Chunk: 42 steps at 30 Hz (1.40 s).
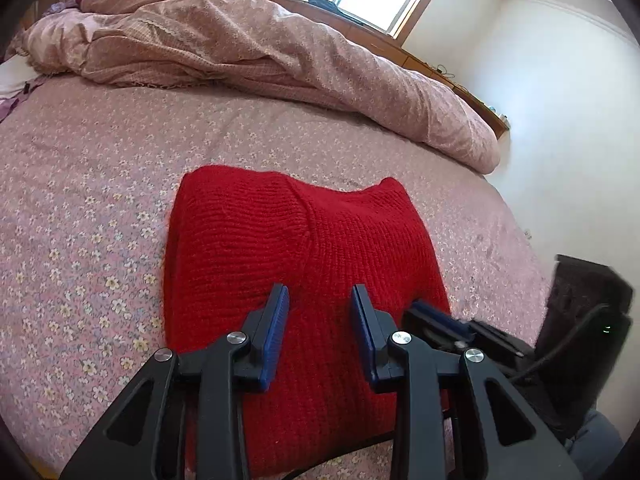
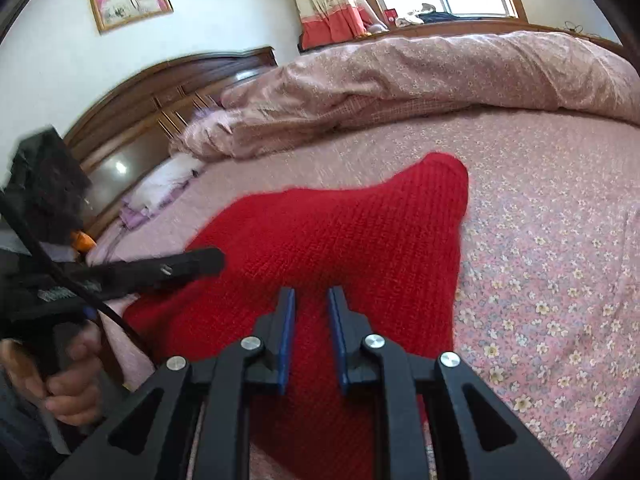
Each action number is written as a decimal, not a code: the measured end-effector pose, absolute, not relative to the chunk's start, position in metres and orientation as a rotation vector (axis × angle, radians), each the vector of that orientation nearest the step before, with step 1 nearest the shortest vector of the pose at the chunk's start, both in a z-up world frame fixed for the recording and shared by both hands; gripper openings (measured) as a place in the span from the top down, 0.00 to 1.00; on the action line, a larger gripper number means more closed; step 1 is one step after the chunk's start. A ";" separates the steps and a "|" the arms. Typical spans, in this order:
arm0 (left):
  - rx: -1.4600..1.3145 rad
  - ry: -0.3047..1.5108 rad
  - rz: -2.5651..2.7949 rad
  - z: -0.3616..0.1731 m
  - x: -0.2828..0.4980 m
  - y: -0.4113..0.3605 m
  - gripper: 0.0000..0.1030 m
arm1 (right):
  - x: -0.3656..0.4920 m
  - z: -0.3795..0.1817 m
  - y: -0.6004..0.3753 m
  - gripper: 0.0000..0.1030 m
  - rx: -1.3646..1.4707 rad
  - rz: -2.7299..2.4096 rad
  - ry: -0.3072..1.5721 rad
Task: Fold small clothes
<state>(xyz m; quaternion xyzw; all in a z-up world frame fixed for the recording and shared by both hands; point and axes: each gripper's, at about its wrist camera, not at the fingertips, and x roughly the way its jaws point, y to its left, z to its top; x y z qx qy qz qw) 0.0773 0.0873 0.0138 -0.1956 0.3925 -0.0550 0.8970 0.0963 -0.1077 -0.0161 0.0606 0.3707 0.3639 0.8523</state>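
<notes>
A red knitted garment lies folded on the floral bed sheet. My left gripper hovers over its near part, jaws open and empty. The right gripper shows at the lower right of the left wrist view, at the garment's right edge. In the right wrist view the same red garment spreads ahead with one corner pointing away. My right gripper is over its near part, jaws open with a narrower gap and nothing between them. The left gripper shows blurred at the left, held by a hand.
A crumpled pink quilt lies across the far side of the bed. A wooden headboard and pillow are at the left in the right wrist view. The bed's edge and white wall are to the right.
</notes>
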 end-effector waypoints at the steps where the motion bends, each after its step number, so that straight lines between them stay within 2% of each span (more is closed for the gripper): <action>1: -0.404 0.817 -0.110 0.013 0.076 0.088 0.75 | 0.099 -0.019 -0.109 0.83 0.138 0.773 0.802; 15: -0.304 0.806 -0.081 0.015 0.072 0.074 0.75 | 0.089 -0.005 -0.111 0.83 0.095 0.758 0.746; 31: -0.280 0.831 -0.058 0.018 0.073 0.080 0.75 | 0.090 -0.002 -0.118 0.78 0.163 0.774 0.741; 32: -0.278 0.828 -0.060 0.021 0.071 0.080 0.75 | 0.090 0.002 -0.120 0.76 0.168 0.777 0.741; 33: -0.279 0.821 -0.067 0.025 0.069 0.083 0.75 | 0.090 0.006 -0.122 0.68 0.174 0.785 0.741; 35: -0.299 0.800 -0.069 0.032 0.065 0.090 0.75 | 0.091 0.016 -0.131 0.47 0.221 0.809 0.744; 36: -0.318 0.794 -0.058 0.035 0.064 0.097 0.72 | 0.093 0.022 -0.141 0.27 0.280 0.826 0.733; 37: -0.335 0.791 -0.045 0.036 0.063 0.102 0.67 | 0.096 0.026 -0.153 0.11 0.343 0.832 0.714; 39: -0.363 0.787 -0.006 0.034 0.063 0.115 0.63 | 0.102 0.030 -0.173 0.05 0.430 0.806 0.679; 42: -0.387 0.841 0.023 0.023 0.070 0.127 0.61 | 0.121 0.018 -0.199 0.05 0.538 0.713 0.735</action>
